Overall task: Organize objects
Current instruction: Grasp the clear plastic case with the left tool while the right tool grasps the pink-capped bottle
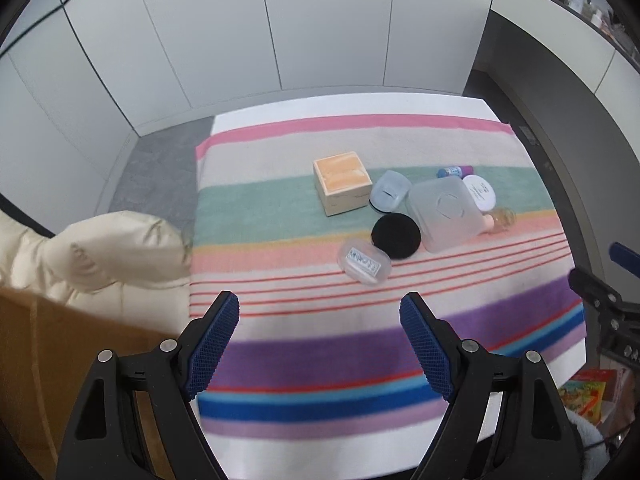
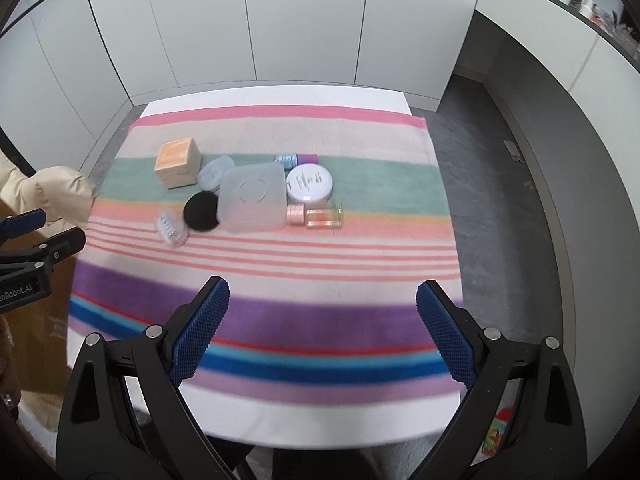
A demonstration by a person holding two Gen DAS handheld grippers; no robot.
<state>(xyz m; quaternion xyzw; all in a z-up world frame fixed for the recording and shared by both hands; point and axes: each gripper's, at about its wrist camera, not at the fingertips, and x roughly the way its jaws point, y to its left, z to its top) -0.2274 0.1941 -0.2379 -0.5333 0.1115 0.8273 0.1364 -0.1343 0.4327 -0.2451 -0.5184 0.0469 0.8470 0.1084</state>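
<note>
Cosmetic containers (image 2: 256, 192) lie clustered, touching, on striped towel (image 2: 280, 292). Left gripper (image 1: 320, 320) and right gripper (image 2: 322, 308) hover wide, empty. Begin, probably, with outlying small clear case (image 1: 364, 264), squarely straddled.

Cloth: a striped towel (image 2: 280, 288) covers my white bench (image 2: 320, 420).
Backdrop: white cabinet doors (image 2: 304, 20) stand behind the bench.
Floor: grey (image 2: 480, 168) to my right.
Left side: a cream padded jacket (image 1: 100, 256) lies over a brown cardboard box (image 1: 60, 344).

Right gripper (image 2: 322, 332) fingers wide apart, empty, over striped towel (image 2: 280, 256); cosmetics cluster around frosted box (image 2: 252, 198)
</note>
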